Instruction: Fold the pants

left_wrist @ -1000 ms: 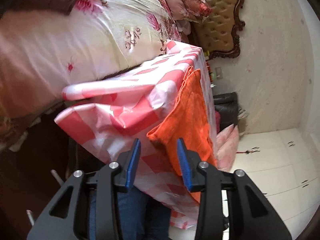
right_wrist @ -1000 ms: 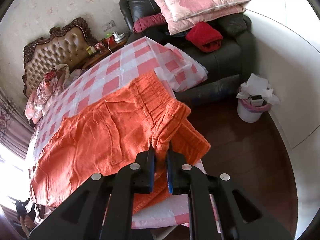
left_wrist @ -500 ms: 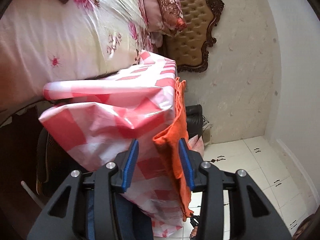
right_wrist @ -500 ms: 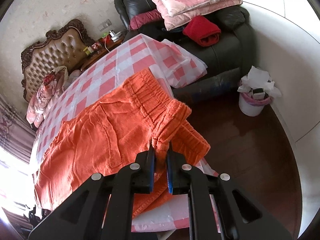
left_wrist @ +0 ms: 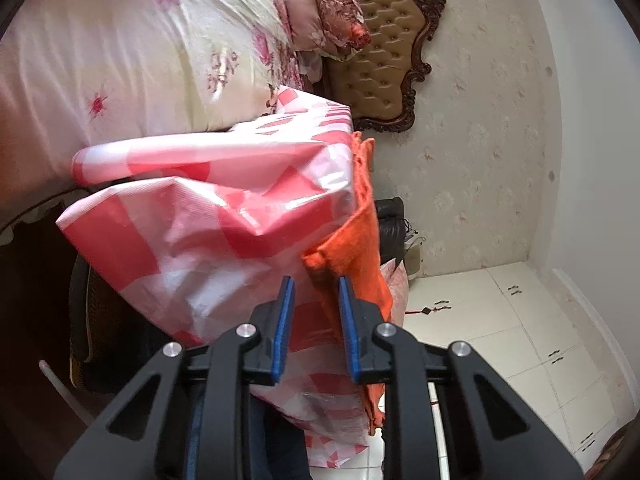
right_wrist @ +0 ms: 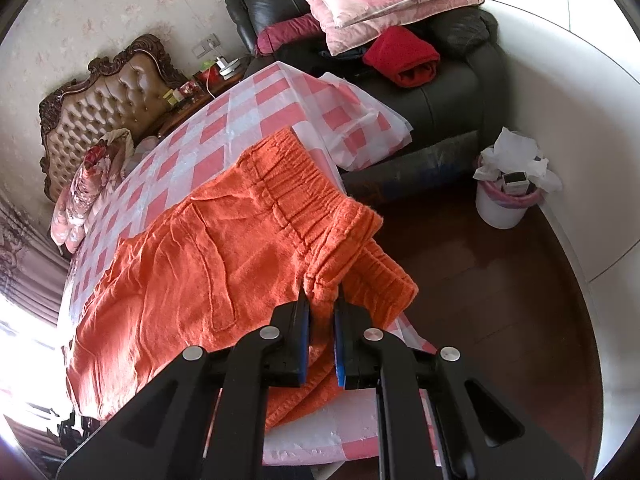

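Ahead of the right tool (right_wrist: 320, 304), bare checked tabletop (right_wrist: 224, 136) lies beyond the orange pants (right_wrist: 208, 248); to its right, open floor (right_wrist: 500, 304), bounded by black armchair (right_wrist: 448, 96) and waste bin (right_wrist: 506, 204).

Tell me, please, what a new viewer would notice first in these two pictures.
The bright orange pants stand out first, spread on the pink checked tablecloth. The right gripper is shut on their waistband corner, while the left gripper is open around a hanging corner at the table's edge.
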The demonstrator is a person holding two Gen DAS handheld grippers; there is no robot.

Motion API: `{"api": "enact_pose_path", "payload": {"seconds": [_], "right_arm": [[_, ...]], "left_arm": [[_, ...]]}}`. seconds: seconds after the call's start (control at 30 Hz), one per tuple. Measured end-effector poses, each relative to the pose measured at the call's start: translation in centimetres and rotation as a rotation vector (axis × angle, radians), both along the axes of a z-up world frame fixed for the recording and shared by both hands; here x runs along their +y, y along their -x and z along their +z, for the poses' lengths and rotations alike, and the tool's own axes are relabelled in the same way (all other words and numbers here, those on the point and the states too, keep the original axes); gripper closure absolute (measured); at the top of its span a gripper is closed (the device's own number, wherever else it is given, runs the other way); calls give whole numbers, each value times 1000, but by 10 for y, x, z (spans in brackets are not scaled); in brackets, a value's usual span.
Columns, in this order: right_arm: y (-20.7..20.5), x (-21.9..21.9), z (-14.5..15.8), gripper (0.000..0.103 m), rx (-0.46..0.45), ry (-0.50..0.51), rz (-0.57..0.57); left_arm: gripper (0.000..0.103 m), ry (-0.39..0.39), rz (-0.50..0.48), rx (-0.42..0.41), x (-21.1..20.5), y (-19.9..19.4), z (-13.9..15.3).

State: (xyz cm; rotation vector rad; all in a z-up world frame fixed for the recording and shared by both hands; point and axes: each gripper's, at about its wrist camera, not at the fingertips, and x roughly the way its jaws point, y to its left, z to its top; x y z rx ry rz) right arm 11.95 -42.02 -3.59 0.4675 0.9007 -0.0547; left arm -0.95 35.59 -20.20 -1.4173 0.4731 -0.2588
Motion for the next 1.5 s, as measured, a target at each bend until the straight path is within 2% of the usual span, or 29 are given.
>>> {"api": "enact_pose_path", "payload": {"seconds": [0.13, 0.47, 0.57, 0.67, 0.83, 1.0, 1.07, 1.1, 1.13, 1.17, 1.2, 1.3, 1.33, 1.4, 1.47, 1.5], "right_arm": [[2, 0, -3, 93, 1, -1, -2], [3, 2, -2, 93, 3, 8, -3], [4, 2, -1, 93, 5, 13, 0], [6, 1, -1, 93, -1, 12, -10], [10, -1, -4, 93, -2, 23, -15], [13, -4, -5, 94, -2, 15, -9], [16, -5, -1, 91, 3, 35, 2], [18, -6, 1, 85, 5, 48, -4], [22, -9, 6, 71, 6, 72, -15], [29, -12, 13, 63, 1, 115, -41], [33, -14, 18, 58, 2, 152, -64], [47, -12, 48, 58, -20, 295, -112], [46, -3, 58, 58, -34, 330, -89], [31, 43, 80, 58, -83, 364, 83], [13, 96, 91, 57, -115, 356, 279], [-1, 138, 96, 53, -137, 365, 416]], "left_arm": [[81, 8, 17, 3, -1, 7, -11], [81, 3, 9, -44, 0, -7, 4], [88, 2, 2, -60, -2, -11, 7], [92, -31, 12, -52, -1, -9, 13], [93, -93, 27, -27, 4, -7, 27], [92, -91, 24, 4, 6, -6, 23], [90, -86, 17, 17, 7, -2, 23], [88, -96, 23, 26, 9, 1, 24], [81, -119, 45, 42, 14, 10, 28], [74, -129, 59, 46, 18, 16, 30], [72, -149, 88, 59, 26, 26, 34], [72, -246, 137, 89, 37, 42, 56], [72, -344, 131, 99, 35, 40, 76], [70, -451, 94, 81, 25, 28, 105], [57, -578, -21, 8, -6, -4, 145], [54, -613, -68, -12, -19, -15, 155]]}}
